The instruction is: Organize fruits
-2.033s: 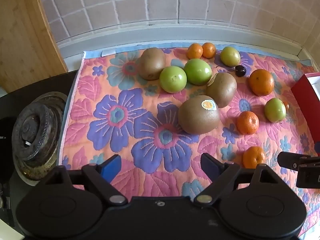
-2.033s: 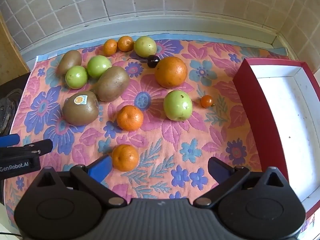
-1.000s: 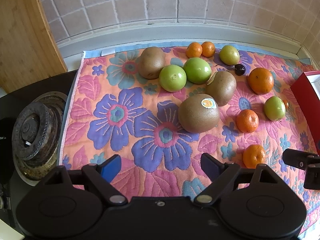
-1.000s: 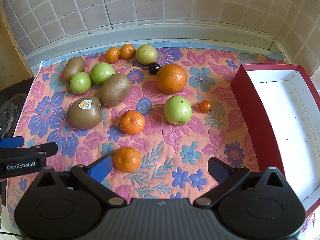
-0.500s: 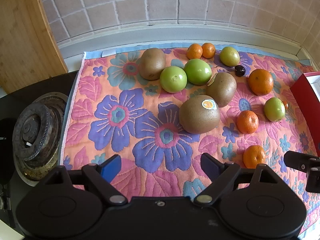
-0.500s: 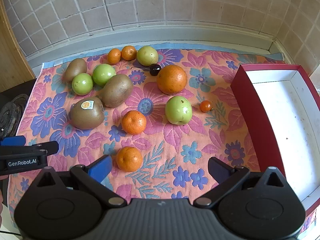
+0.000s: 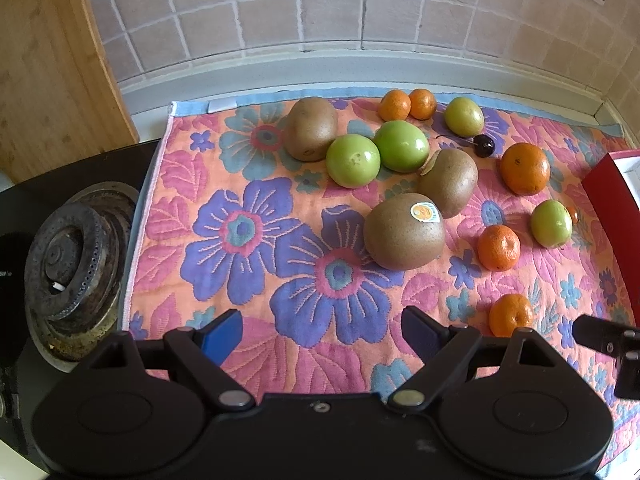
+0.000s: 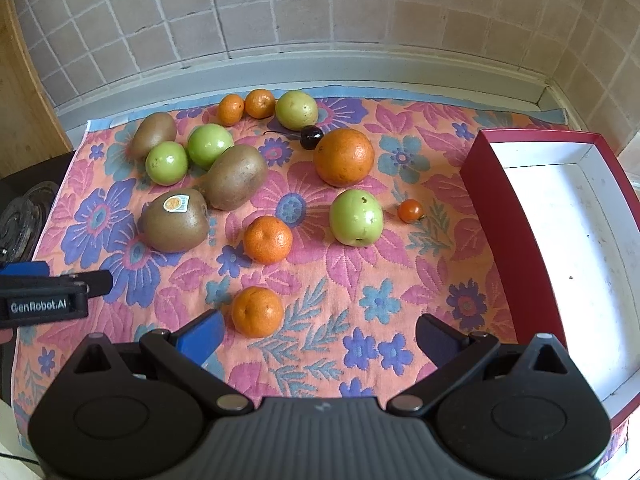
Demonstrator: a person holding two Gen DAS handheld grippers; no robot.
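Floral cloth (image 8: 400,280): we see scattered fruit on it.
Left gripper (image 7: 322,330): ours, spread wide, empty.
Right gripper (image 8: 318,334): ours, spread wide; mandarin (image 8: 257,311) by its left finger.
Red box (image 8: 500,216): on our right.

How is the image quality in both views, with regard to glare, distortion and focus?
Left wrist view: strong fisheye bending of the tiled wall, dark corners, a soft highlight on the green apple, fruit in focus. Right wrist view: the same curving, the white inside of the red box looks bright and washed out, the stickered kiwi is sharp.
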